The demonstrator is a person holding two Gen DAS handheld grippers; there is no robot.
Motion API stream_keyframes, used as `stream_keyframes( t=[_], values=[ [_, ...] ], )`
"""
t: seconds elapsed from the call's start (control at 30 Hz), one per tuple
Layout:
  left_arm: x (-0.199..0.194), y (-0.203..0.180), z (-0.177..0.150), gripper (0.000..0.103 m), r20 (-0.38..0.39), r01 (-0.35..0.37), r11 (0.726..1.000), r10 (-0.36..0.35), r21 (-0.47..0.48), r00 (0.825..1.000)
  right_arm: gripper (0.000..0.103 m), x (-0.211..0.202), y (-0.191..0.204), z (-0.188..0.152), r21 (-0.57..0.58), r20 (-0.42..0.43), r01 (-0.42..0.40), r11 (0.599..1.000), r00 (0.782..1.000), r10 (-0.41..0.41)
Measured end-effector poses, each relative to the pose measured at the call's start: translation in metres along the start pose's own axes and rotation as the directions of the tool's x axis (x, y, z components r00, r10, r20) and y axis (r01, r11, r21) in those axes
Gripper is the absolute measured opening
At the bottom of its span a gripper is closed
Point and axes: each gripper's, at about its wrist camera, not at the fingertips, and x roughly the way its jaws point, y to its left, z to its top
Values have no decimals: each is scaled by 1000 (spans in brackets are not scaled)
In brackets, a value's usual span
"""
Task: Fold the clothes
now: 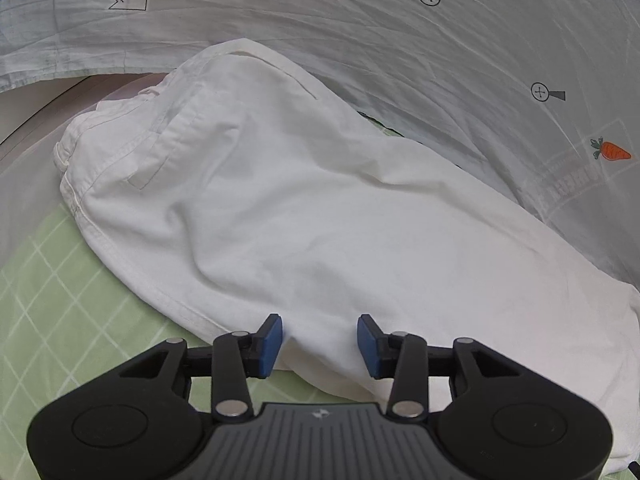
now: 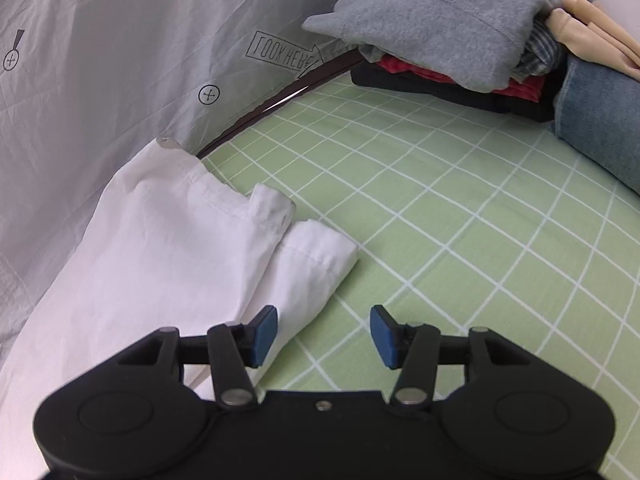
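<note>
white trousers (image 1: 304,208) laid flat on the green checked sheet (image 2: 460,220), left hand-held gripper (image 1: 320,344) over their near edge, pads apart and holding nothing, right hand-held gripper (image 2: 323,334) apart too beside the cuffs, pile of folded clothes (image 2: 452,28) far right

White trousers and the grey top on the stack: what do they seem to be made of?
White trousers: looks like a thin woven cotton, matte; crisp stitched seams, flat pocket edges and soft creases point that way, though a blend is possible. Grey top: looks like a heathered knit, perhaps fleece or jersey; the speckled, slightly fuzzy surface and rounded folds suggest it.
</note>
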Motion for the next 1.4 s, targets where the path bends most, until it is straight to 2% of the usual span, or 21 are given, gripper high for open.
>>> stream_keyframes(
  t=[0.2, 0.27, 0.3, 0.33, 0.37, 0.4, 0.43, 0.53, 0.6, 0.67, 0.77, 0.8, 0.87, 0.93, 1.03, 1.1, 1.13, 1.17, 1.23, 1.3, 1.4],
  values=[
    [-12, -26, 1, 48, 80, -11, 999, 14, -34, 997, 53, 32, 17, 17, -126, -16, 10, 992, 1000, -12],
    [-14, -35, 4, 58, 113, 25, 999, -22, -20, 993, 54, 37, 24, 19, -163, -15, 5, 987, 1000, -7],
    [-13, -42, 6, 60, 120, 37, 999, -37, -2, 992, 51, 39, 27, 20, -182, -14, 2, 983, 1000, -5],
    [-10, -50, 8, 63, 123, 46, 999, -48, 24, 991, 42, 40, 29, 20, -199, -13, -6, 980, 1000, 4],
    [-5, -60, 9, 63, 114, 48, 997, -55, 60, 992, 35, 40, 30, 20, -205, -10, -28, 978, 1000, 26],
    [1, -69, 10, 63, 100, 52, 994, -61, 94, 993, 16, 38, 29, 19, -201, -7, -54, 978, 999, 53],
    [7, -77, 11, 63, 82, 59, 990, -70, 130, 994, 12, 35, 29, 19, -197, -1, -70, 978, 997, 72],
    [30, -102, 7, 63, -12, 100, 965, -100, 243, 995, 8, 7, 27, 26, -164, 49, -96, 982, 993, 105],
    [40, -109, 3, 63, -67, 106, 951, -91, 290, 994, 3, -19, 16, 34, -90, 88, -100, 991, 990, 108],
    [45, -109, -3, 63, -103, 116, 942, -87, 314, 991, 3, -31, 5, 36, -78, 105, -42, 996, 993, 50],
    [51, -106, -18, 62, -152, 134, 934, -87, 331, 984, 3, -18, -9, 28, -142, 54, 97, 985, 994, -90],
    [52, -106, -24, 62, -160, 139, 929, -88, 344, 983, 6, -18, -14, 27, -120, 50, 104, 987, 994, -98],
    [47, -110, -34, 62, -144, 120, 909, -67, 400, 987, 23, -21, -22, 26, -88, 57, 124, 988, 991, -120],
    [42, -112, -43, 64, -132, 109, 895, -56, 433, 990, 78, -32, -20, 24, -103, 129, 172, 980, 979, -158],
    [39, -110, -52, 68, -141, 120, 894, -64, 432, 988, 99, -42, -13, 25, -130, 214, 172, 977, 967, -142],
    [37, -111, -58, 73, -134, 114, 887, -60, 448, 989, 103, -41, -10, 25, -138, 197, 112, 984, 977, -83],
    [37, -113, -61, 80, -133, 113, 878, -57, 465, 989, 103, -38, -7, 23, -143, 190, 99, 985, 979, -71],
    [38, -118, -65, 87, -135, 110, 866, -50, 488, 990, 103, -35, -4, 21, -146, 191, 102, 984, 979, -73],
    [40, -127, -72, 95, -136, 100, 838, -31, 536, 990, 103, -29, 2, 16, -143, 197, 126, 982, 976, -96],
    [42, -136, -80, 97, -131, 75, 809, 3, 583, 991, 103, -25, 8, 12, -150, 196, 155, 976, 973, -124],
    [46, -137, -83, 101, -140, 71, 808, 14, 585, 990, 103, -23, 18, 8, -191, 212, 189, 963, 966, -148]
  ],
)
